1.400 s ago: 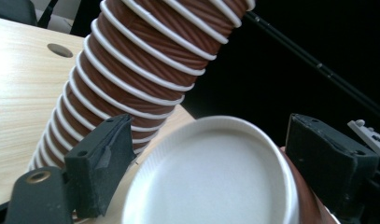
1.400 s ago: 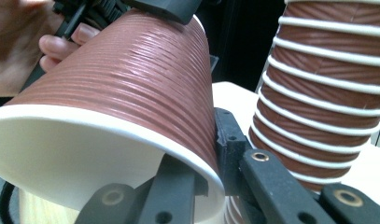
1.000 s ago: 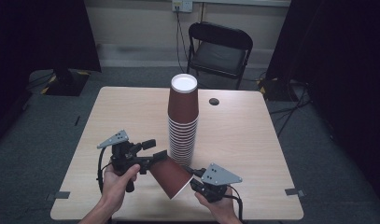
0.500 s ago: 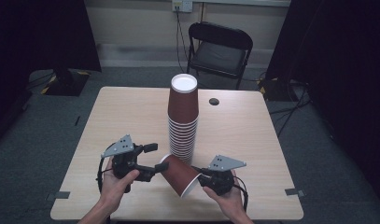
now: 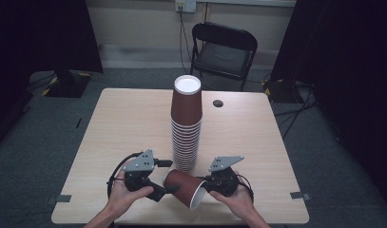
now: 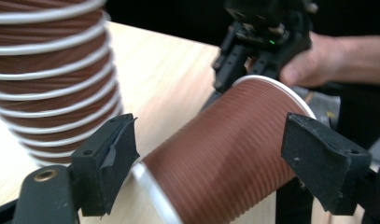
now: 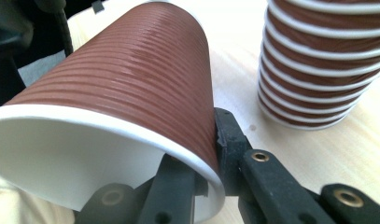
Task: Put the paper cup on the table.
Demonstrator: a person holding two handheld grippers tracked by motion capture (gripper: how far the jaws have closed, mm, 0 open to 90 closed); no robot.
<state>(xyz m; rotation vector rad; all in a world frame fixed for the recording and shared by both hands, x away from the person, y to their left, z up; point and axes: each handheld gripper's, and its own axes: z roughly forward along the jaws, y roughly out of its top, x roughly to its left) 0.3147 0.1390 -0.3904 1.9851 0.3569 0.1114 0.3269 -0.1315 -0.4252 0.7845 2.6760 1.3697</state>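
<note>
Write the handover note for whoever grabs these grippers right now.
Left gripper: jaws have just been closing on the base end of the loose cup and appear to grip it.
Right gripper: shut on the cup's rim, one jaw inside, one outside.
Things: the cup is held on its side at the near edge of the table; the stack of cups stands upright behind it.
Done: one cup is apart from the stack.
Left: probably set it down; its place is unclear.
</note>
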